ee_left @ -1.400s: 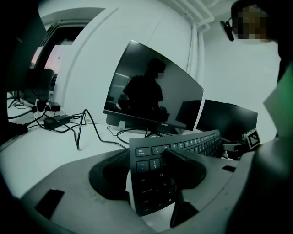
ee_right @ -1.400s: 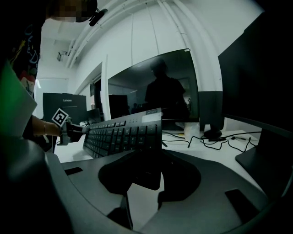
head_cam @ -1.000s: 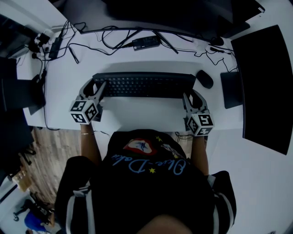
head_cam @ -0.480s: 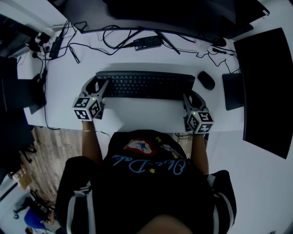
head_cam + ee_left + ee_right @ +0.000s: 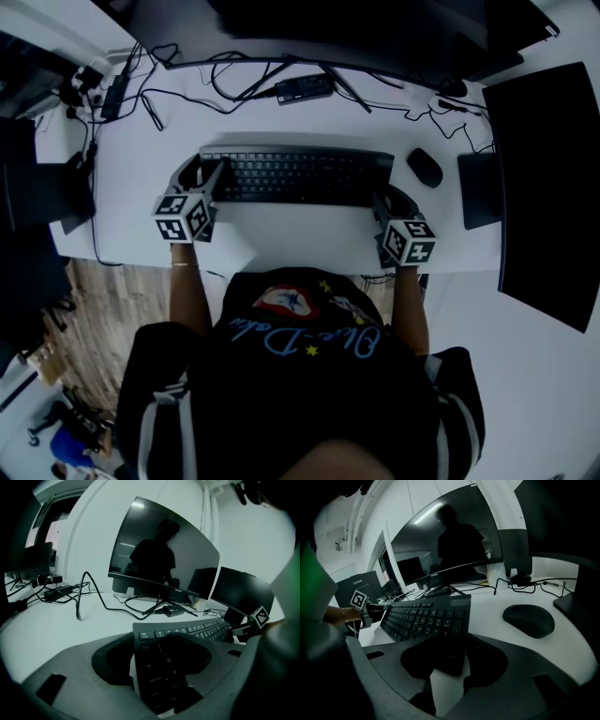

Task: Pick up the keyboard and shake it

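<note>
One keyboard (image 5: 295, 176), one mouse (image 5: 424, 167), two tongs, each with one marker cube, and two dark screens on one white desk (image 5: 281, 239). A wide monitor (image 5: 309, 28) stands along the far edge and a second screen (image 5: 548, 187) at the right. Several black cables (image 5: 187, 94) trail across the far left of the desk.

Both forearms reach out from the body at the desk's near edge, spread about as wide as the keyboard is long. The left tongs (image 5: 150, 660) tilt forward and down and angle in toward the far right. They are clamped on the keyboard's left end, with one pad at the short edge and the other over the letter keys. The right tongs (image 5: 454, 660) mirror them, angled toward the far left, and are clamped on the near right corner. The left cube (image 5: 183, 216) and right cube (image 5: 410, 241) sit nearest the body.

The keyboard lies mid-desk between the monitor and the person, keys up, with the mouse just beside its right end but apart from it. Its long axis runs left to right, about parallel to the desk's near edge, and the Esc corner points far left. I cannot tell whether it rests on the desk or hangs just above it.
</note>
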A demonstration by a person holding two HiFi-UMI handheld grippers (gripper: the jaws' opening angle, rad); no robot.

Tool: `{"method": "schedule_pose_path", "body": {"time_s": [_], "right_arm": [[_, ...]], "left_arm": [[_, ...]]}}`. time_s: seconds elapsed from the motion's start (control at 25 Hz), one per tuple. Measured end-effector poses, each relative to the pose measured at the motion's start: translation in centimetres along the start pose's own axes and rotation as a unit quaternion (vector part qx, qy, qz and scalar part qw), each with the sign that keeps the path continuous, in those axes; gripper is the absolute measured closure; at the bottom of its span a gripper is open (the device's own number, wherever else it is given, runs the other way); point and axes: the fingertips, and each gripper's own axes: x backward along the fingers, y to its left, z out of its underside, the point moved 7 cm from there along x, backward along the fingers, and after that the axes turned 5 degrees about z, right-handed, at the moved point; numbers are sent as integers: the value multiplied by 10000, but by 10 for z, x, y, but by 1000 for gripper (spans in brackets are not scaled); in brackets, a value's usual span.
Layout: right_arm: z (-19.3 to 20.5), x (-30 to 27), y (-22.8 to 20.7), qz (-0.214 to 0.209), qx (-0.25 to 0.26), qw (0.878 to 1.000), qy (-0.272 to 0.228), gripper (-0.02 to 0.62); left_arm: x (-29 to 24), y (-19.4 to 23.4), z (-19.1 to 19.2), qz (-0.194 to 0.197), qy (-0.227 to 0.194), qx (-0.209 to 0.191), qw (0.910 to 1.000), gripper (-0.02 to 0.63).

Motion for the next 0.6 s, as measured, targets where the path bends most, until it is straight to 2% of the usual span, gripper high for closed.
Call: {"method": "schedule_pose_path", "body": {"time_s": [0.6], "right_arm": [[-9, -17, -4, 20, 283, 9991, 313, 462]], "left_arm": [[-13, 10, 12, -128, 267, 410, 9987, 383]]}}
